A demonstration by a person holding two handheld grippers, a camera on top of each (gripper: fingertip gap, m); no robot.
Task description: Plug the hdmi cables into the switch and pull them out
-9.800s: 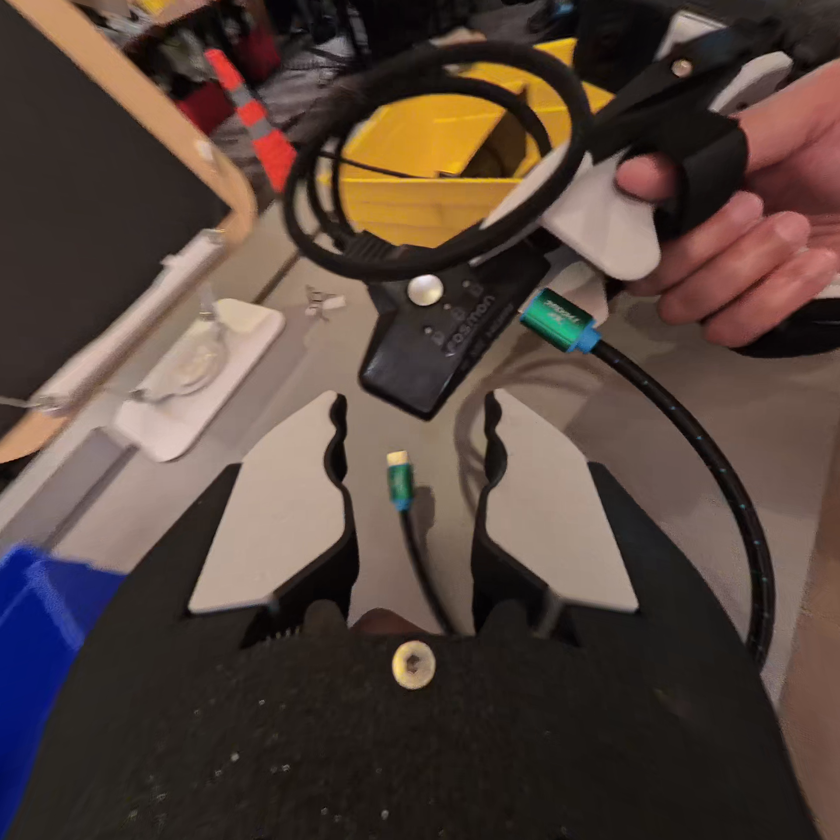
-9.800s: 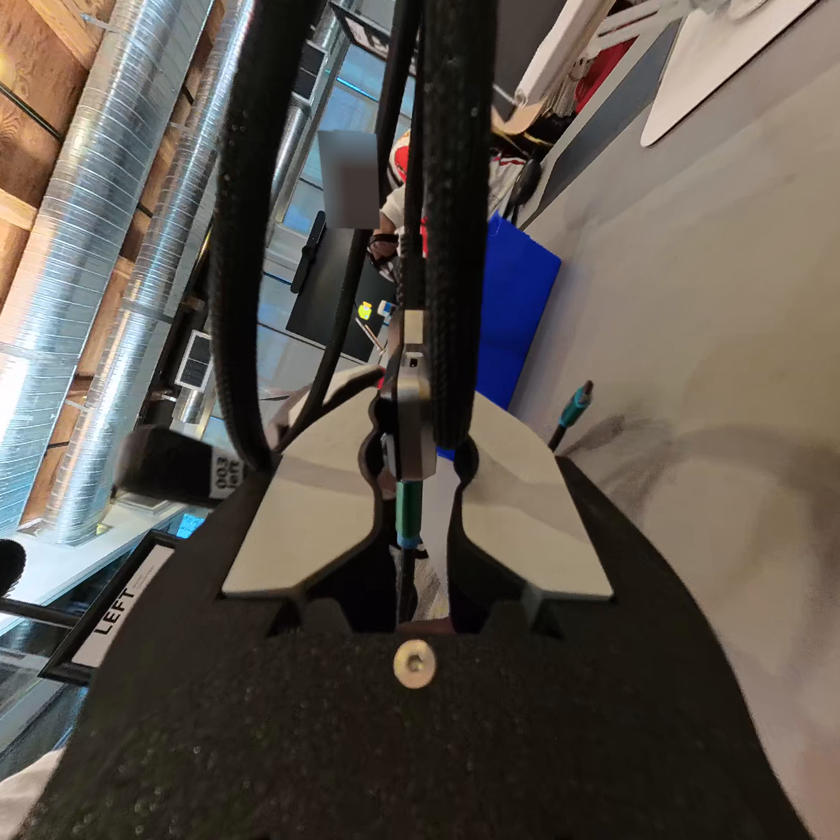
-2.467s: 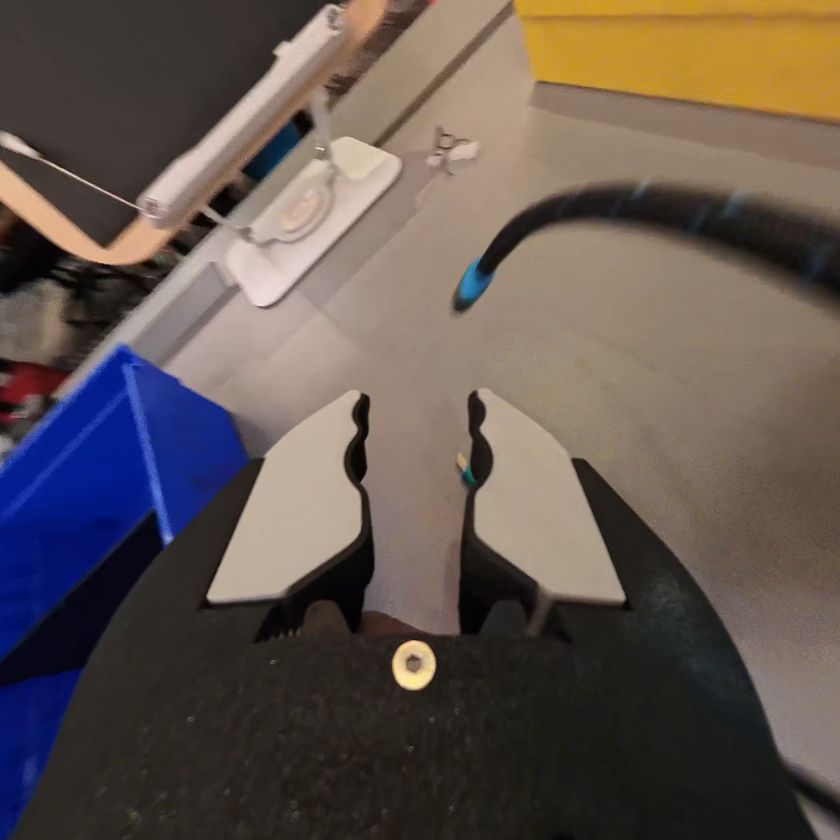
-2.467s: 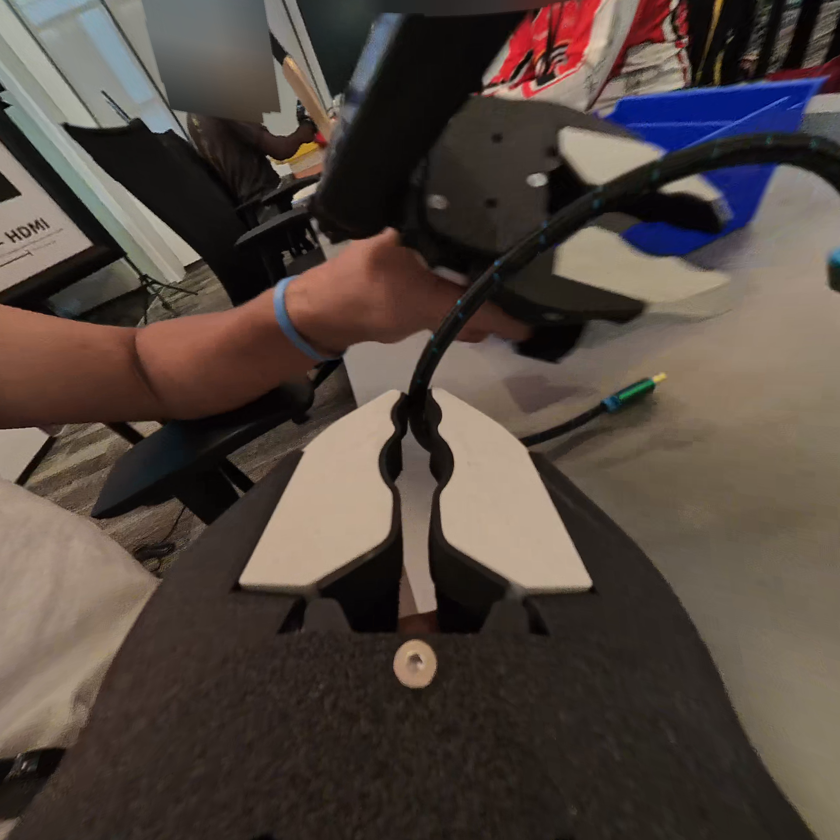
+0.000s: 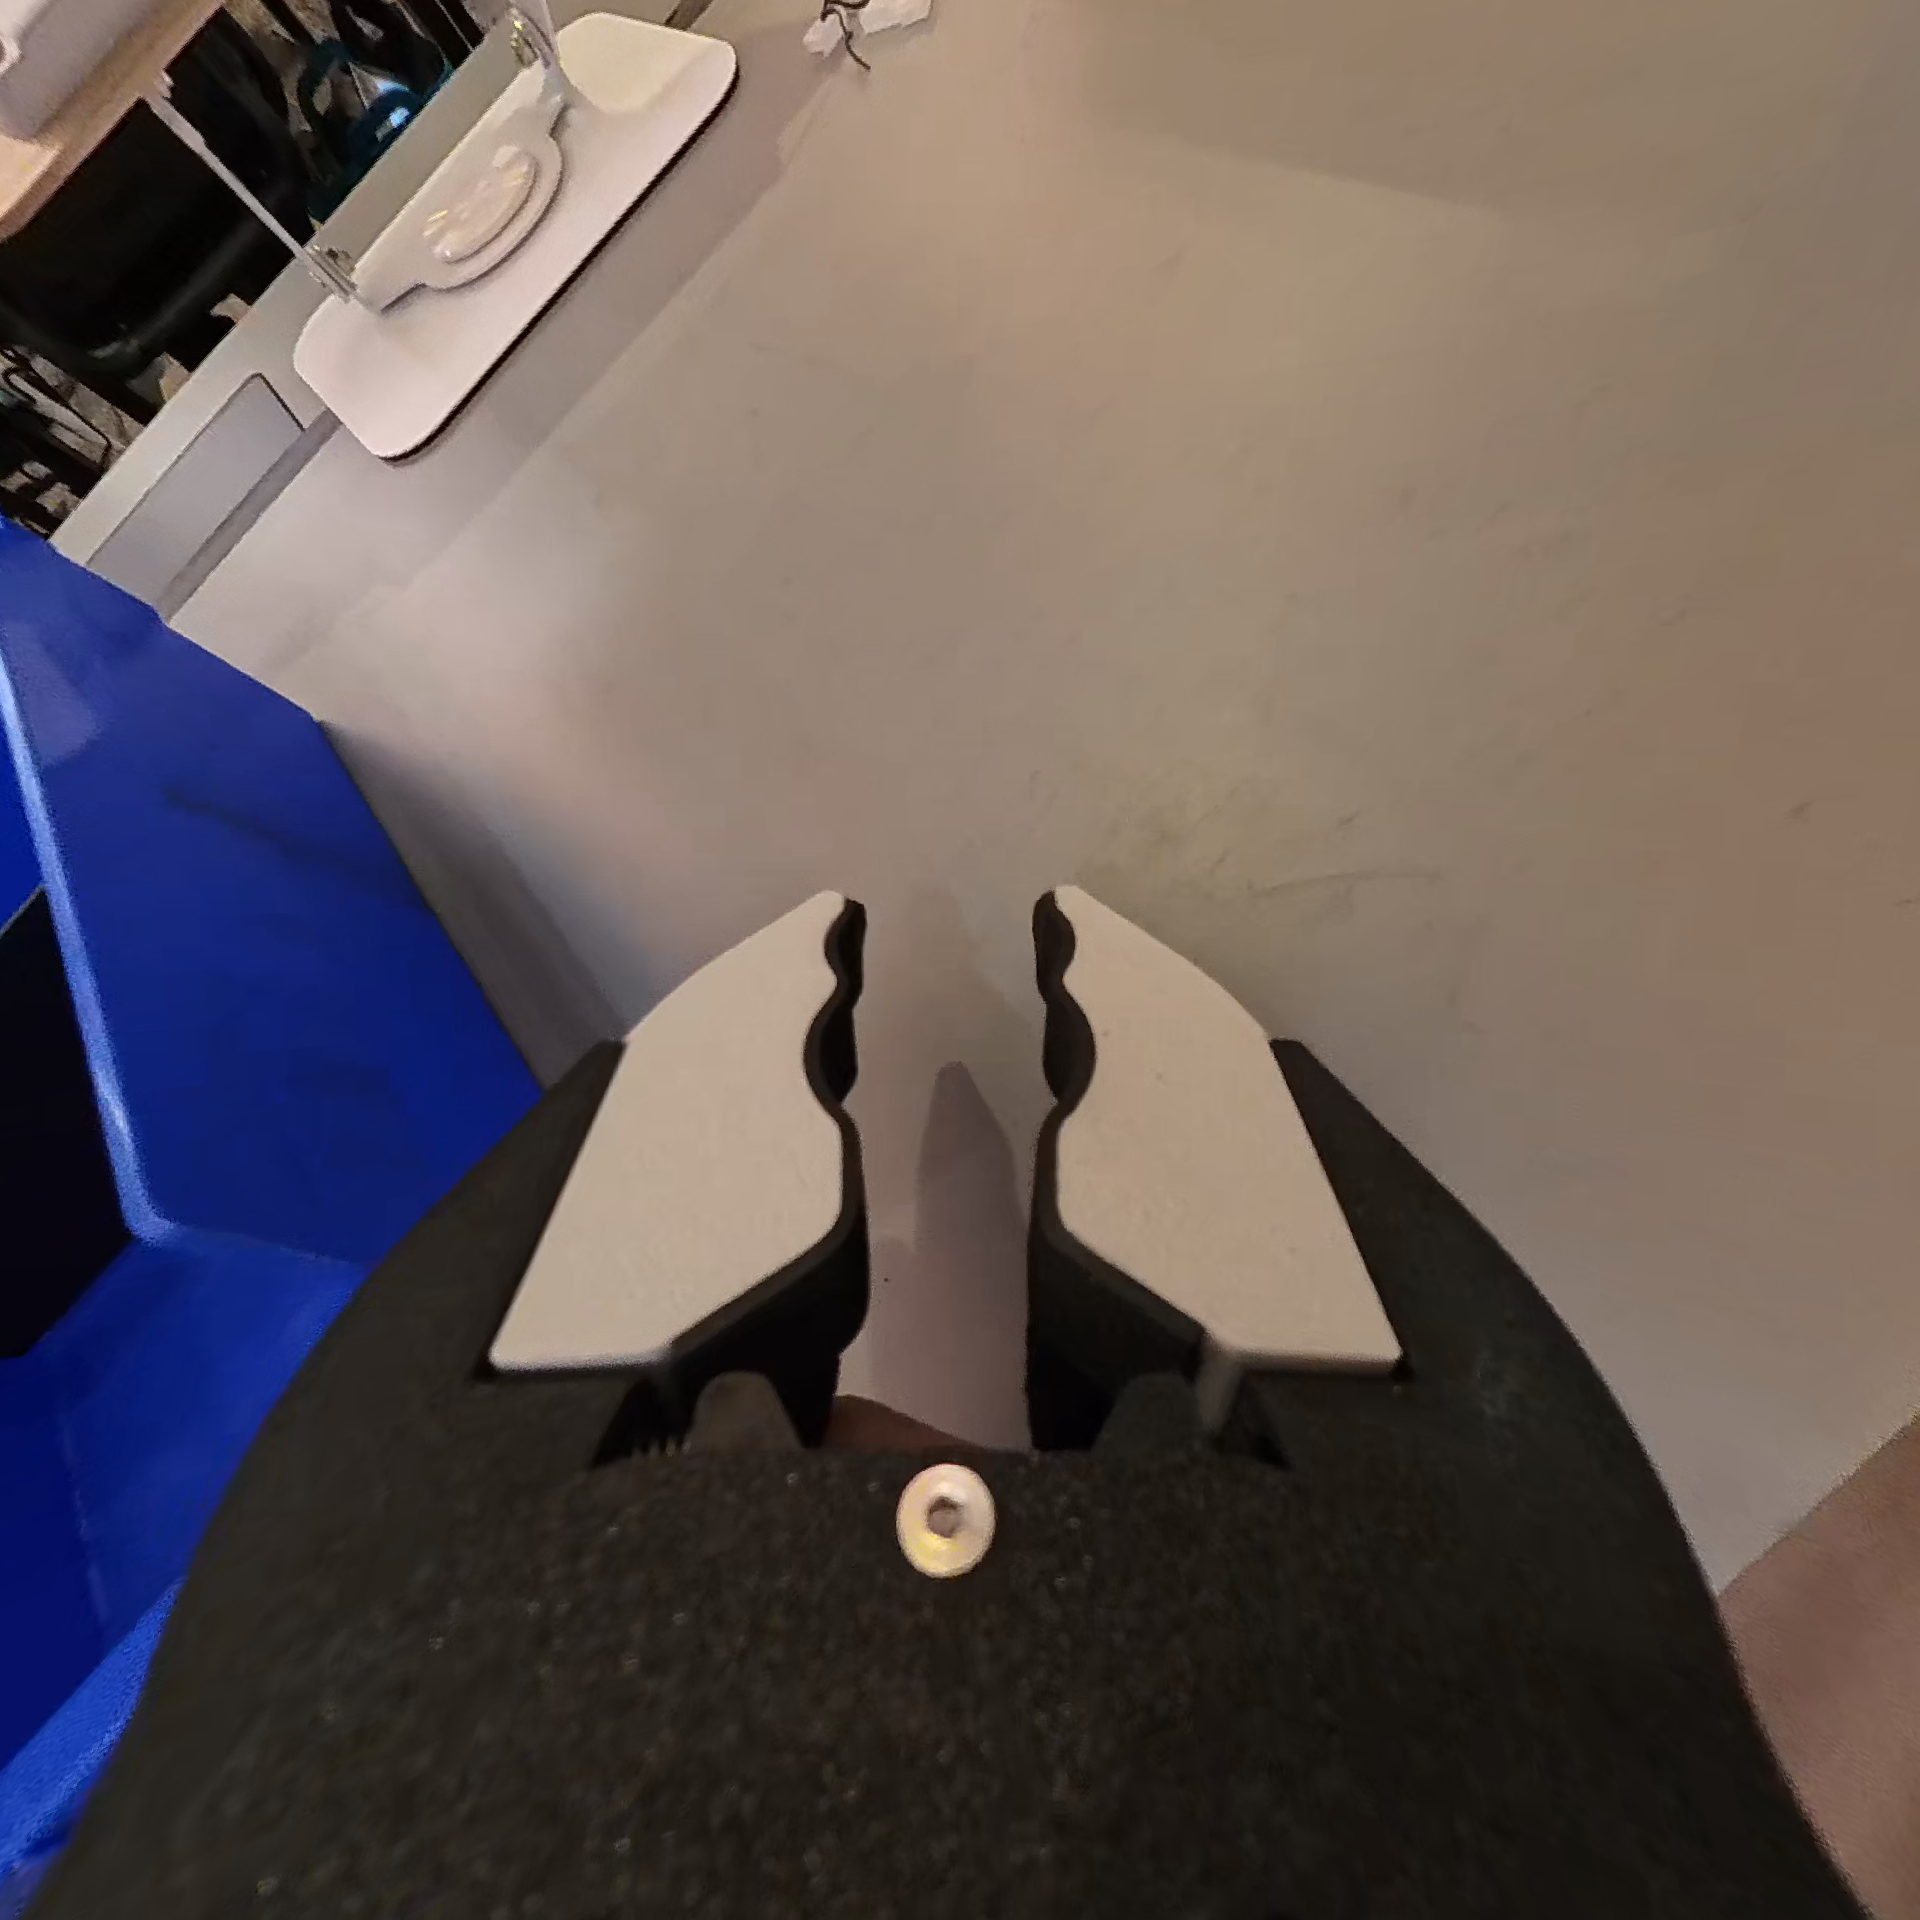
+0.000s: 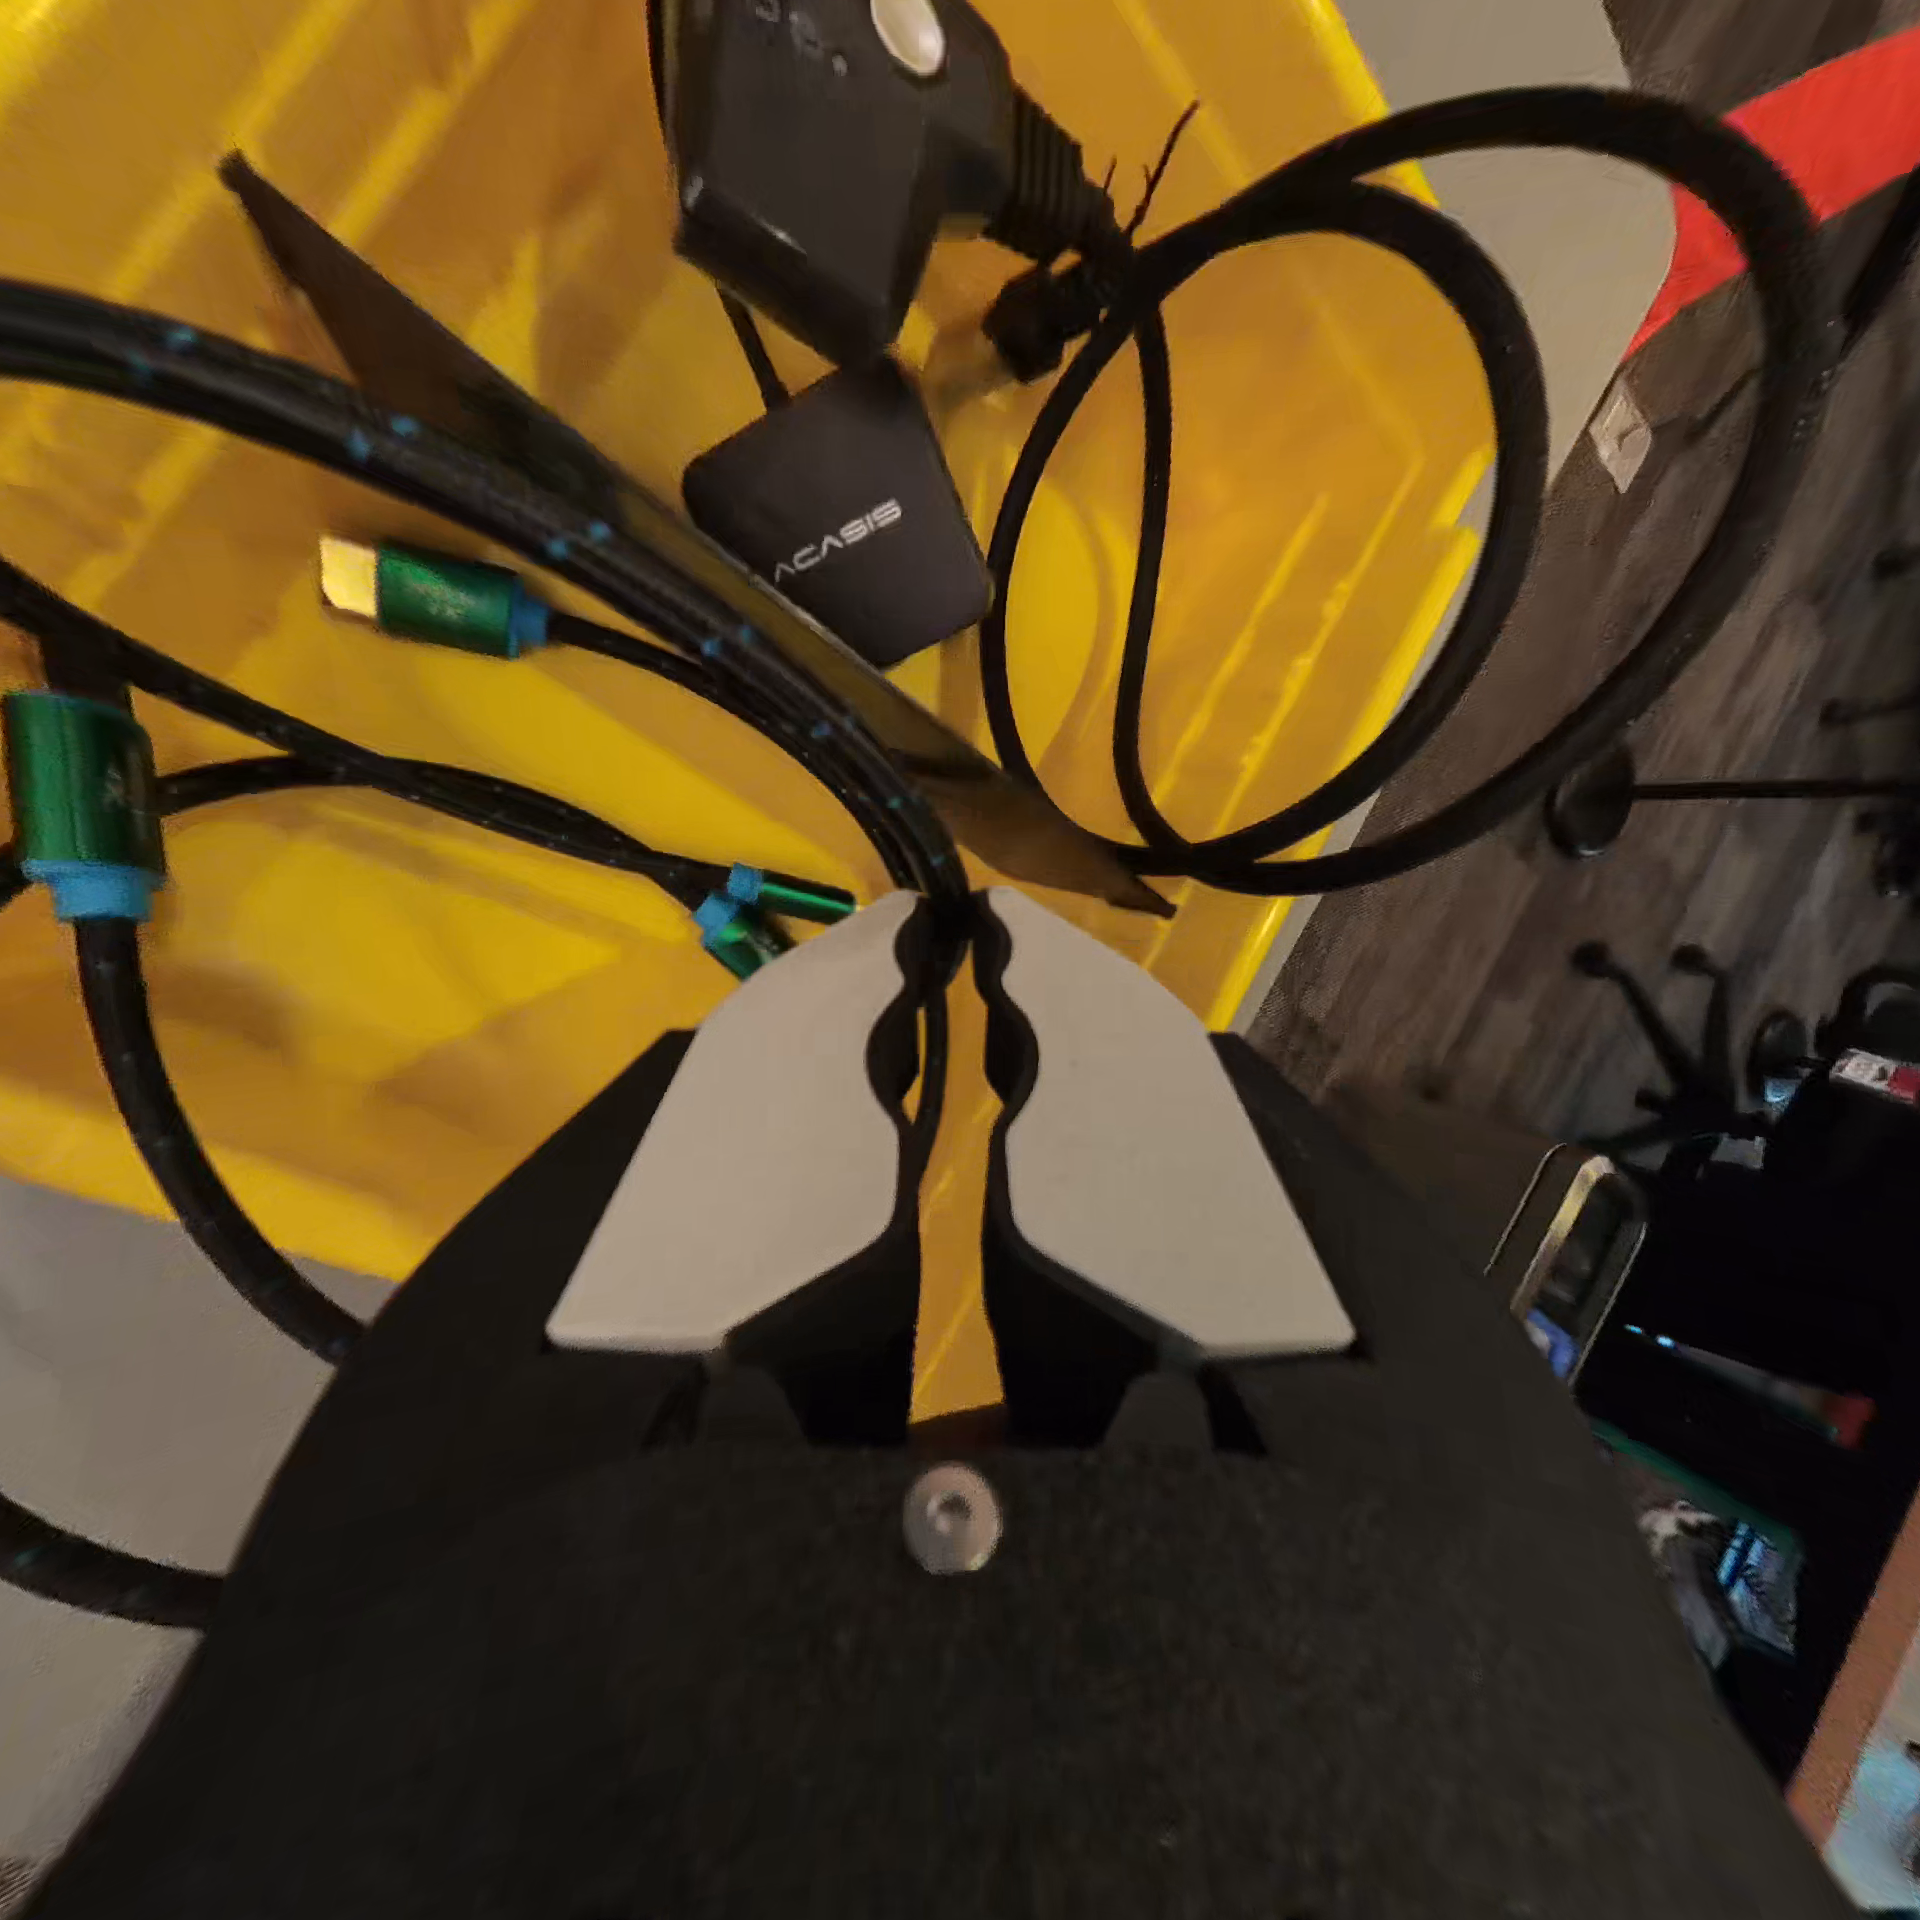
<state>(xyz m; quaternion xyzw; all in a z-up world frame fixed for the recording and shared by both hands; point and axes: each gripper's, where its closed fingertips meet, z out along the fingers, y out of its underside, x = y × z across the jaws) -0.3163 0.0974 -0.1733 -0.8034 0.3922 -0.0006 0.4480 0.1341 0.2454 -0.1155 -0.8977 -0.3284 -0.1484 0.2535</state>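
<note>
Moved over the yellow bin, right gripper fingers pinch braided cables — left gripper parted, empty — box lettering unquoted.

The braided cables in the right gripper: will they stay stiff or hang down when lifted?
The braided cables probably droop, since they already curve loosely over the yellow bin. The green plugs may swing as end weights. The right gripper pinches only a thin section, so slipping seems possible.

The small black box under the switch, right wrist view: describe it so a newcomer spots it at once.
Find the yellow bin. Inside it, below the black switch, lies the small black box, a rounded square on a thin lead, with pale lettering.
</note>
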